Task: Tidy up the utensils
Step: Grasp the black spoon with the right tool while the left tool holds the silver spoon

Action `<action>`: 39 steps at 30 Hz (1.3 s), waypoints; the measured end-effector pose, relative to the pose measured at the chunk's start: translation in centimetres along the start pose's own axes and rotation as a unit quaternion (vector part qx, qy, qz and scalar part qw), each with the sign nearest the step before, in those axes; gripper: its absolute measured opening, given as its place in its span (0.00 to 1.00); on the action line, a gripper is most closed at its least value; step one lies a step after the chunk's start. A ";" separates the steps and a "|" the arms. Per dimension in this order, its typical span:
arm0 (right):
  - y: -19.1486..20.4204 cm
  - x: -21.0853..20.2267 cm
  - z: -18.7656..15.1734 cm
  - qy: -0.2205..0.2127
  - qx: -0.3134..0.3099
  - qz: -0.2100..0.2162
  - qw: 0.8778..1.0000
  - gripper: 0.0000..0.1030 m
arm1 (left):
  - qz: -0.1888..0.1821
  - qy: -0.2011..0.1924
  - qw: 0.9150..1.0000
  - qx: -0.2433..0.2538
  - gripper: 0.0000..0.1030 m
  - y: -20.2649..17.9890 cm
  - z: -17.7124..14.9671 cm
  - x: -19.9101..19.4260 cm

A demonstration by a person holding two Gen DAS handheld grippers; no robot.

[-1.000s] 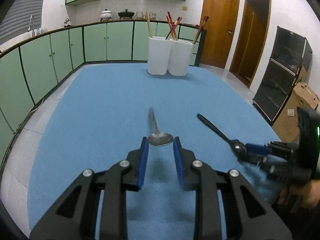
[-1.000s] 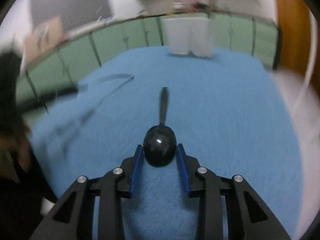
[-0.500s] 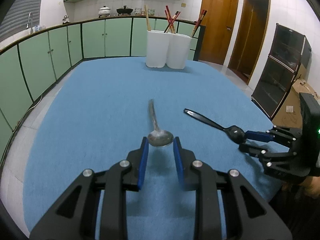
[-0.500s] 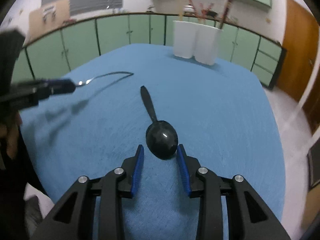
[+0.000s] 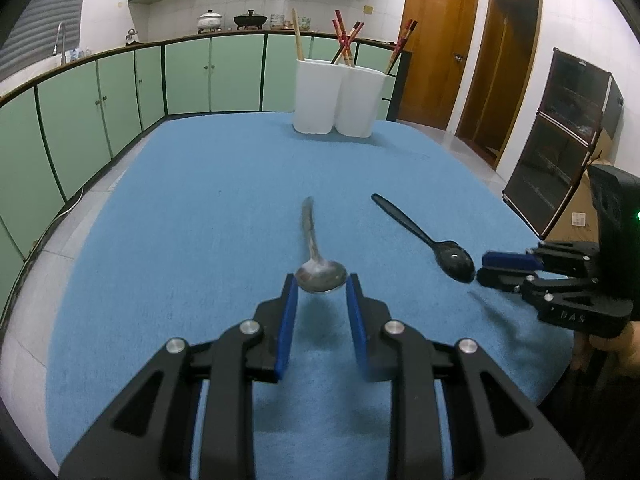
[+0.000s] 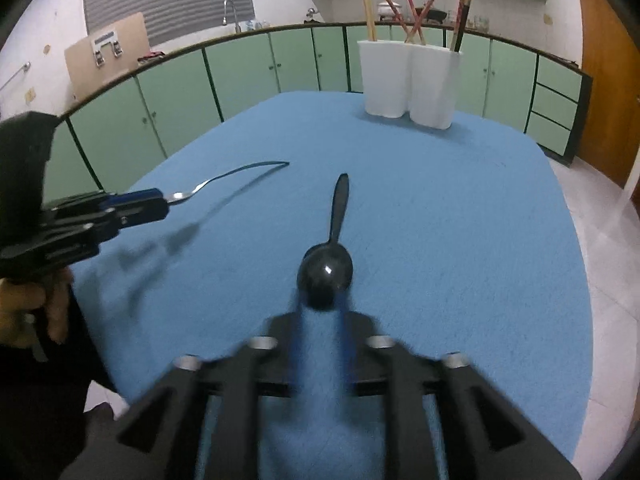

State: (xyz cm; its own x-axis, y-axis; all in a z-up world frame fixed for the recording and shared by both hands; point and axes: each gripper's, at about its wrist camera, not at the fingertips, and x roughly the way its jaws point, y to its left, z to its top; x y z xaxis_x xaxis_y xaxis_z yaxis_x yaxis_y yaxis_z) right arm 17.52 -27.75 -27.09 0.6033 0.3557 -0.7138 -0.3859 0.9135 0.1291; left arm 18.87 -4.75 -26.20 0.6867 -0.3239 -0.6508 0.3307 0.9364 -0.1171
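Both jaws pinch spoon bowls: left gripper point(image 5: 321, 287) a metal spoon point(image 5: 316, 256), right gripper point(image 6: 320, 312) a black spoon point(image 6: 332, 256), handles pointing straight ahead off the blue table point(image 5: 200, 200). White holder point(image 5: 334, 96) stands well ahead, slightly right of both; chopsticks point(image 5: 344, 42) already crowd it, nothing between.

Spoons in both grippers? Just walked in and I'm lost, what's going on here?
A person is sorting utensils with two handheld grippers. The left gripper holds a metal spoon by its bowl, lifted above the blue table. The right gripper holds a black spoon the same way. Both handles point toward the white holder, which already has chopsticks.
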 end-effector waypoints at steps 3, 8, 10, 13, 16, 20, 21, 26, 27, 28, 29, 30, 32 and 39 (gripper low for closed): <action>0.2 1.2 0.6 -0.001 0.007 0.000 1.000 0.45 | 0.001 -0.001 1.000 0.002 0.23 0.0 0.3 0.0; 0.5 2.1 0.7 0.015 -0.001 -0.001 1.000 0.32 | 0.001 -0.004 1.000 0.001 0.22 -0.1 0.5 0.2; 0.3 1.6 0.8 0.013 -0.006 -0.007 1.000 0.30 | 0.000 -0.011 1.000 0.003 0.22 -0.2 0.7 0.0; 0.2 0.4 1.1 0.003 -0.003 0.001 1.000 0.30 | -0.003 -0.020 1.000 0.001 0.22 -0.2 1.1 -0.6; 0.3 -0.9 1.6 -0.009 0.007 0.015 1.000 0.30 | -0.005 -0.028 1.000 0.003 0.22 -0.2 1.7 -1.2; 1.8 -1.3 2.3 0.000 -0.046 0.001 0.999 0.30 | -0.006 -0.035 0.999 0.007 0.22 -0.3 2.3 -1.7; 2.3 -0.8 2.3 0.011 -0.063 0.001 0.998 0.30 | -0.006 -0.035 0.999 0.008 0.22 -0.4 2.3 -1.7; 2.9 -0.8 3.7 -0.013 -0.066 0.018 0.998 0.25 | -0.006 -0.040 0.999 0.010 0.22 -0.5 2.5 -2.0; 2.6 -0.9 4.0 -0.015 -0.059 0.021 0.998 0.24 | -0.005 -0.042 0.999 0.011 0.22 -0.5 2.6 -2.1; 2.3 -1.0 4.3 -0.013 -0.049 0.024 0.998 0.24 | -0.005 -0.043 0.999 0.012 0.22 -0.4 2.7 -2.1; 1.9 -0.9 4.1 -0.001 -0.038 0.027 0.999 0.24 | -0.004 -0.045 0.999 0.011 0.22 -0.3 2.9 -2.2; 1.6 -0.9 3.9 0.005 -0.029 0.024 0.999 0.24 | -0.004 -0.046 0.999 0.010 0.22 -0.2 2.9 -2.3; 0.9 -0.9 2.1 0.024 0.001 0.019 1.000 0.24 | -0.005 -0.048 0.999 0.009 0.22 -0.1 3.0 -2.4; 4.5 0.4 -1.9 0.002 -0.099 -0.092 0.991 0.30 | -0.012 -0.035 0.999 0.006 0.22 -0.2 2.2 -1.8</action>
State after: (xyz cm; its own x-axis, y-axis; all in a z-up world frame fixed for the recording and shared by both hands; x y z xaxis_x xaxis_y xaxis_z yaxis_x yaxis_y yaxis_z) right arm 14.69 -23.86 -28.12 0.6730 0.1863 -0.7158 -0.3997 0.9059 -0.1401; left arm 18.96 -4.65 -23.36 0.7216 -0.3553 -0.5942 0.3551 0.9267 -0.1229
